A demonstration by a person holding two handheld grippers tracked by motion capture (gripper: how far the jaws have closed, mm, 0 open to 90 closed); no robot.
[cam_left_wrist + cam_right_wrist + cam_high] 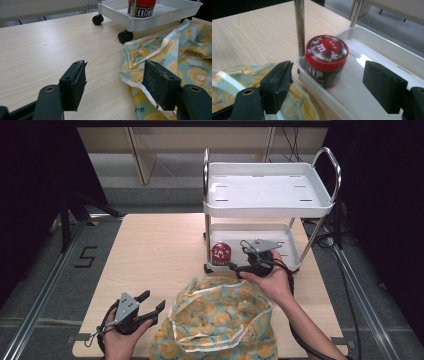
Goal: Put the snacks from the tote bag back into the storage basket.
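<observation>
A red-lidded candy tub (220, 253) (326, 61) (141, 8) stands in the front left corner of the white cart's lower tray (287, 242) (384, 57). My right gripper (239, 266) (327, 85) hovers open just in front of the tub, jaws wide apart and empty. A yellow and teal patterned cloth bag (220, 320) (175, 57) (242, 80) lies crumpled on the wooden table (155, 255) near the front edge. My left gripper (151, 303) (115, 85) is open low over the table, just left of the bag, holding nothing.
The small two-tier white cart (267, 187) with chrome posts stands on castors (125, 36) at the table's far right. Its top tray is bare. Bare tabletop stretches to the left and far side. Floor rails and a marked number lie beyond the left edge.
</observation>
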